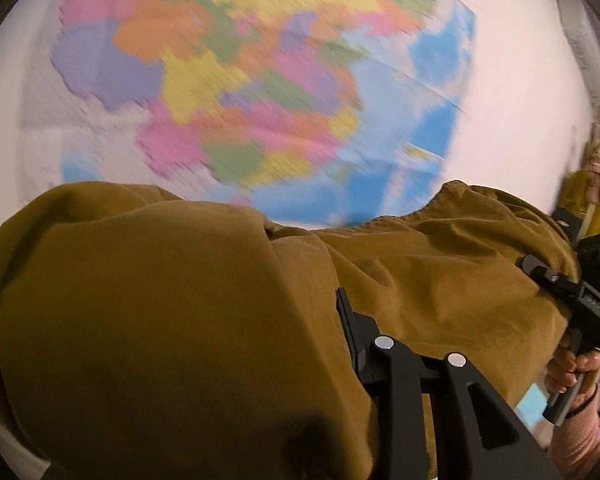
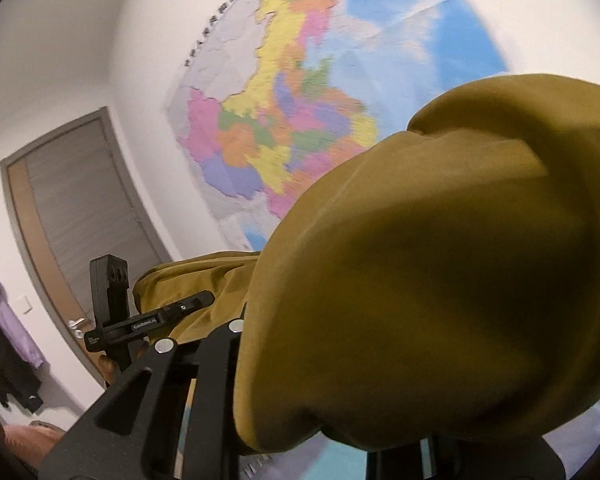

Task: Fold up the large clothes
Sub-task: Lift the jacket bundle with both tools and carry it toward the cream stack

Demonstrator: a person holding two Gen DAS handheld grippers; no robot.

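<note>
Cloth first: the mustard-brown garment [image 1: 180, 300] looks like a soft, fairly thick cotton or fine corduroy, limp rather than stiff, and by the way it bulges and sags over both tools I judge it has some weight; it should not slip much, nor is it fragile, though loose folds will drag and bunch; the sensible hold is along an edge, hem or corner, one at each end, so the span between hangs flat. In the left wrist view the garment is up in the air in front of a coloured wall map [image 1: 260, 92], draped over the left tongs [image 1: 350, 320]; these point slightly downward, their tips buried in cloth, jaws part-way together and apparently pinching a fold (the pads themselves are hidden). Further right in that view, the right tongs [image 1: 540, 272] reach into the far end of the garment, gripped by the person's hand [image 1: 572, 368] at about the same height. From the right wrist view, the same cloth billows over the right tongs, which sit rolled over and close to level; jaws narrowed on fabric, the contact again covered; a grey door [image 2: 72, 216] stands at the left.
</note>
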